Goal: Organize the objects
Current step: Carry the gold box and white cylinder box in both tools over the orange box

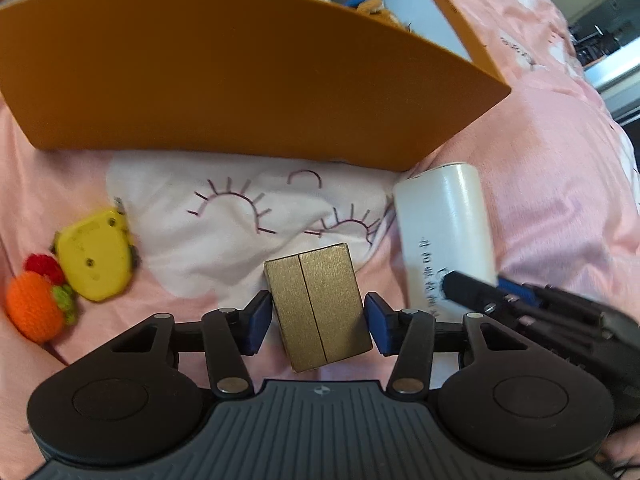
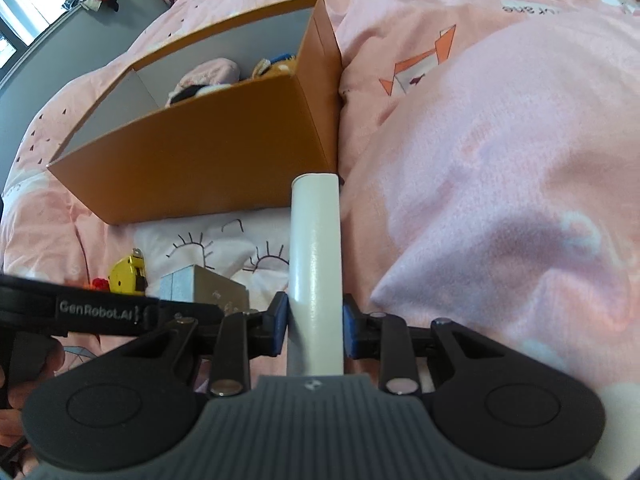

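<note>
While the left claw (image 1: pixel 318 322) straddles a small gold box (image 1: pixel 318 306) lying on the pink bedspread (image 1: pixel 560 200), its blue pads stand just off the box's two sides, so nothing is gripped. To the box's right lies a white cylinder (image 1: pixel 446 232), and the right claw (image 2: pixel 316 326) is clamped on it, pads pressed against both sides near its near end; the far end of the cylinder reaches the near right corner of the orange cardboard box (image 2: pixel 208 148). That open box sits farther up the bed and holds soft toys, one pink (image 2: pixel 208 74). Toward the bed's left side, a yellow tape measure (image 1: pixel 96 256) lies touching a crocheted orange fruit (image 1: pixel 36 306) with a red piece beside it.
</note>
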Tool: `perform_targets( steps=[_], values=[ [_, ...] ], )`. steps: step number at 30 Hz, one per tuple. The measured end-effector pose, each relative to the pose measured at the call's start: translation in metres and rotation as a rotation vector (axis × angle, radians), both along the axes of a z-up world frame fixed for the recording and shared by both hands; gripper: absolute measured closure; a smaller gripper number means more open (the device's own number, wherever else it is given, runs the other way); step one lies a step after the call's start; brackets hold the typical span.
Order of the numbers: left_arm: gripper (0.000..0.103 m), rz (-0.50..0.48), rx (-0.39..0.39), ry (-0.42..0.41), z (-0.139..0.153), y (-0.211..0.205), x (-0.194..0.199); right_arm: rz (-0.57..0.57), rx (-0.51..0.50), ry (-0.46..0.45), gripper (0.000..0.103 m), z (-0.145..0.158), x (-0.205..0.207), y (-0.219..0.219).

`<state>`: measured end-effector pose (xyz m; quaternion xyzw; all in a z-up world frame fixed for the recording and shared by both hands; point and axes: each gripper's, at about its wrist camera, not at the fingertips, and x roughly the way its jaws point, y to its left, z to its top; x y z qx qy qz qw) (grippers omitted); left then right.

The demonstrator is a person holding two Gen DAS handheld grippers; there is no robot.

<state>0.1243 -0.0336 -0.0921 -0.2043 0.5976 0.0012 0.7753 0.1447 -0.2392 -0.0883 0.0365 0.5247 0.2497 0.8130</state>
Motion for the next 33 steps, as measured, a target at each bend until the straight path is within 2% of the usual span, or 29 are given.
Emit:
perform_targets(
  steps=[5,12,20,25,33],
  values=[
    [0.046,0.027,-0.038,-0.08,0.017,0.018,-0.018,-0.01,0.039,-0.033,0.074,0.023,-0.006,0.001],
    [0.047,0.005,-0.03,-0.246,0.058,0.025,-0.032,0.006,0.104,-0.074,0.074,0.06,-0.02,0.01],
    [0.047,0.027,-0.071,-0.351,0.084,0.053,-0.045,0.044,0.114,-0.133,0.074,0.099,-0.025,0.033],
    [0.047,0.045,-0.106,-0.407,0.104,0.066,-0.036,0.088,0.137,-0.155,0.074,0.12,-0.018,0.052],
    [0.047,0.08,-0.064,-0.489,0.143,0.109,-0.007,0.109,0.16,-0.212,0.074,0.151,0.023,0.095]
  ],
)
